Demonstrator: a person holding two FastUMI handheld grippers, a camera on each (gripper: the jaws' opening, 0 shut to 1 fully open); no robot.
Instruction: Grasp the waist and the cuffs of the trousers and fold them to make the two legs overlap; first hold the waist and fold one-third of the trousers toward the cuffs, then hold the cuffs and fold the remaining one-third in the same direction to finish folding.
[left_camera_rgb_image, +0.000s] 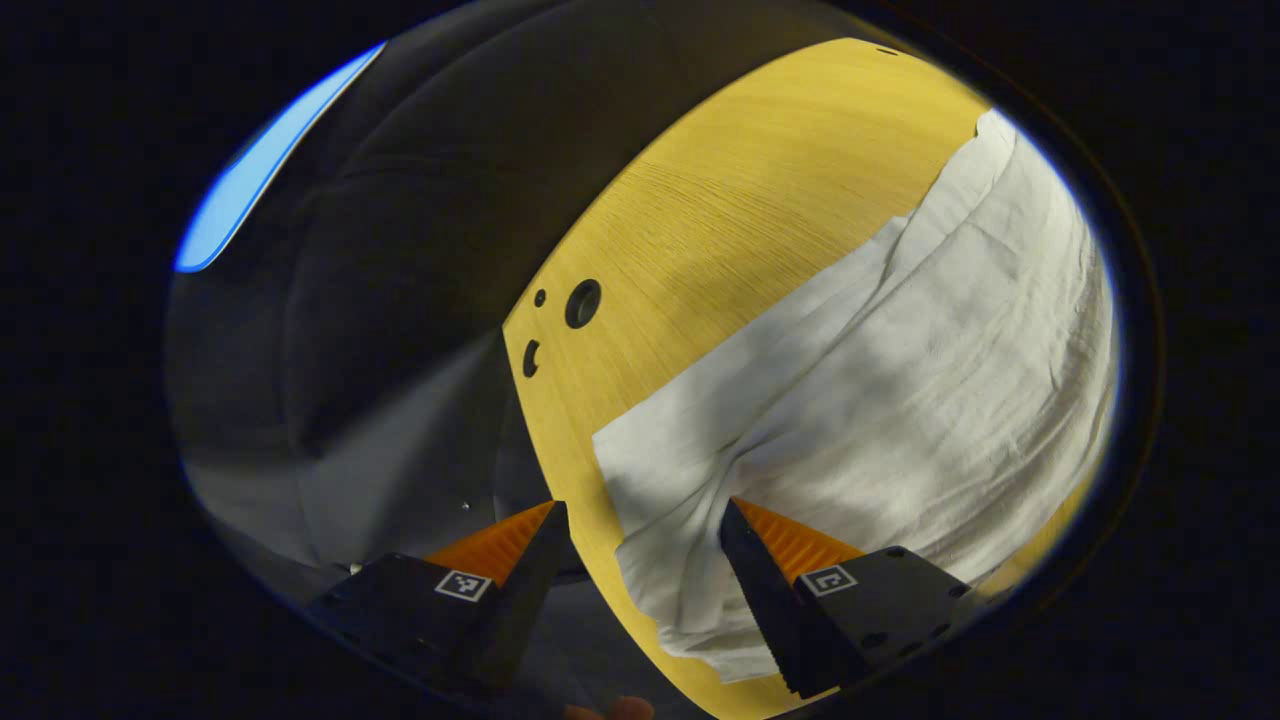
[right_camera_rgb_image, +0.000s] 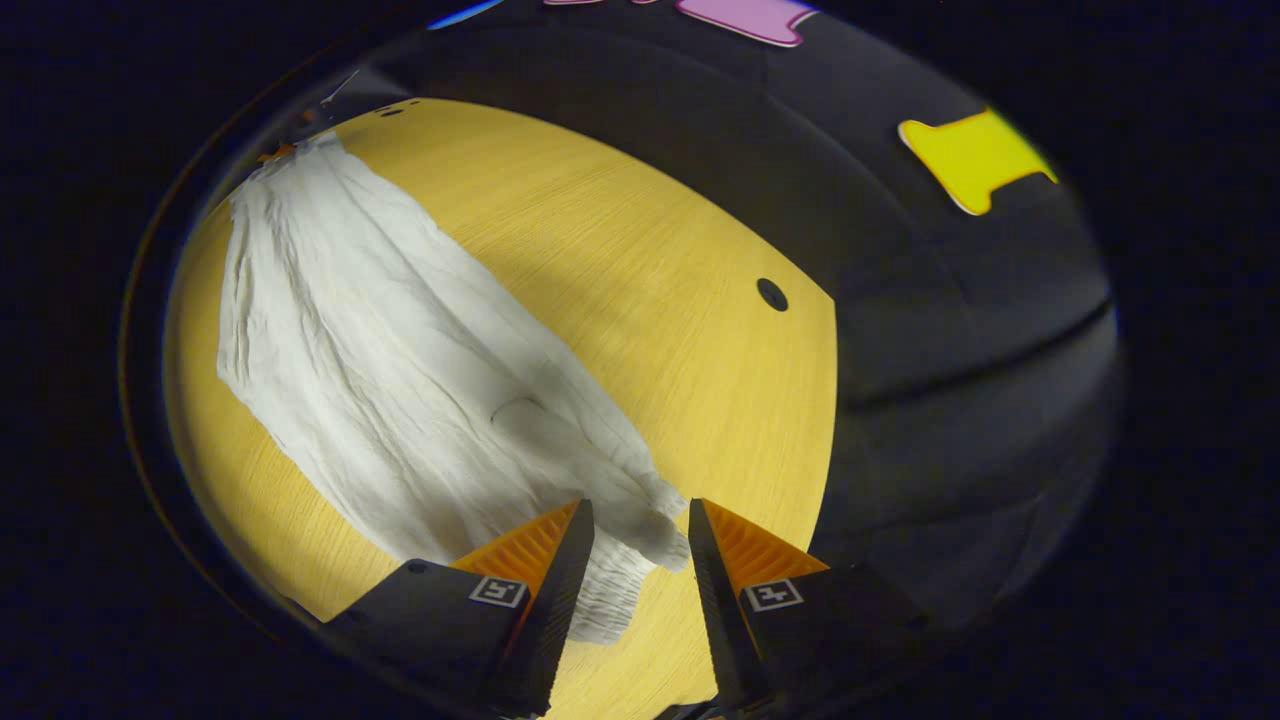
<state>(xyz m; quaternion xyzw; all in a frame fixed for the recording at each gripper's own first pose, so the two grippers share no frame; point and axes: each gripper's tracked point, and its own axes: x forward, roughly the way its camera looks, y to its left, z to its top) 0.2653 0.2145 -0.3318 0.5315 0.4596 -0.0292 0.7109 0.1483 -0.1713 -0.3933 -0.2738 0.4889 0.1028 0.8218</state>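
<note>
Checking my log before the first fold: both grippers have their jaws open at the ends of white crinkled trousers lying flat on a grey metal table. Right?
Not quite: the table is yellow wood-grain, as the right gripper view shows. The rest stands, white crinkled trousers included.

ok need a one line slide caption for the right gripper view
Open right gripper poised at one end of the white trousers lying on the yellow wooden table.

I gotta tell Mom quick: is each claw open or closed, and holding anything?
Left claw: open, holding nothing, at one end of the white trousers.
Right claw: open, holding nothing, at the gathered end.
</note>
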